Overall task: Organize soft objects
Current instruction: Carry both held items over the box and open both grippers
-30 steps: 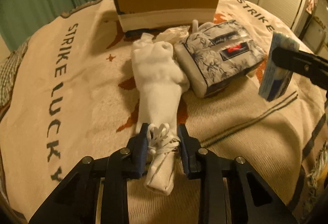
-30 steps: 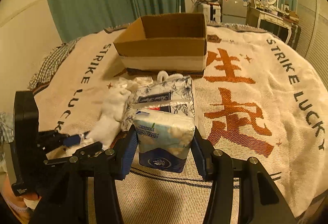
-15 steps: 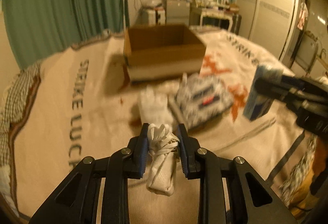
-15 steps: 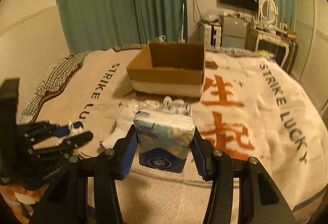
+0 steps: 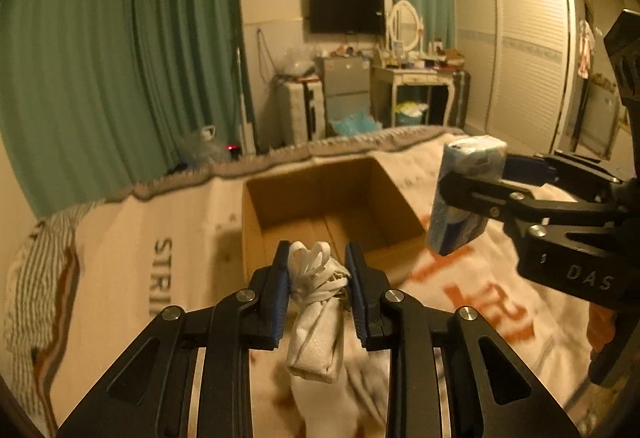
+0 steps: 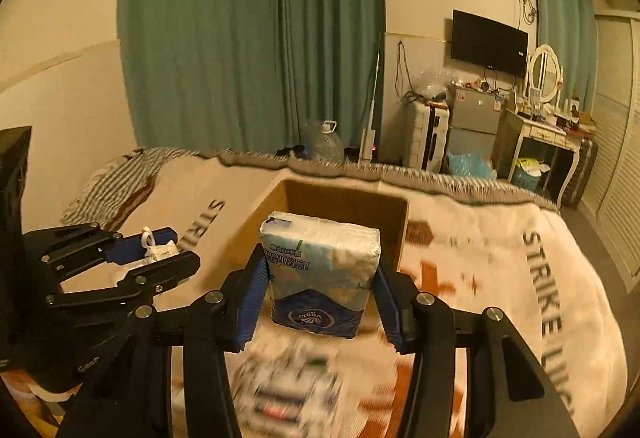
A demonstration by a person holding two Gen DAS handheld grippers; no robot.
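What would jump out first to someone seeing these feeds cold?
Both tools are loaded in mid-air: the right tool clamps a blue-and-white tissue pack, and the left tool clamps a white bundle tied with white cord. Just beyond them an open cardboard box sits on the cream STRIKE LUCKY blanket.

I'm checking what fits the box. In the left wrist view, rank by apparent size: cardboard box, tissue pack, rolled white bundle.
1. cardboard box
2. and 3. tissue pack and rolled white bundle look alike; the bundle is nearer, so unsure.
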